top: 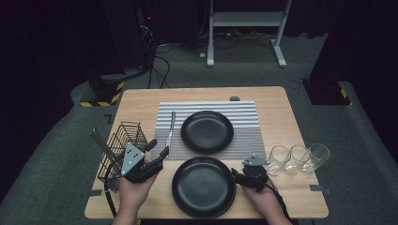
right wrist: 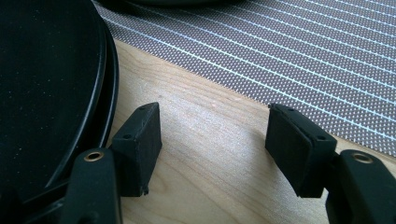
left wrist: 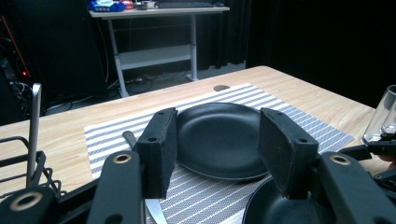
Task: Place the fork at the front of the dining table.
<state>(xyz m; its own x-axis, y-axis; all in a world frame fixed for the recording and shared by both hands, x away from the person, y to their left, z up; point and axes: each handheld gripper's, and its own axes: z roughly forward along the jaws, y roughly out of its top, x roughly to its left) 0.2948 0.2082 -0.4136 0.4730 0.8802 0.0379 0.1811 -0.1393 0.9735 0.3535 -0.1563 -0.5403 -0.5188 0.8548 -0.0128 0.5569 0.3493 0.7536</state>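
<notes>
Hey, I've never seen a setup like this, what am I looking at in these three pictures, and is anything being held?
A person sits at a wooden table with a hand-held claw in each hand: the left claw and the right claw. One picture looks down from above; the other two come from cameras riding on each claw, looking along its black jaws. On the table lie a striped placemat with a black plate and a knife on it, a second black plate nearer the person, three glasses, and a wire basket. Both claws are open and hold nothing; the right one sits beside the near plate's rim.
</notes>
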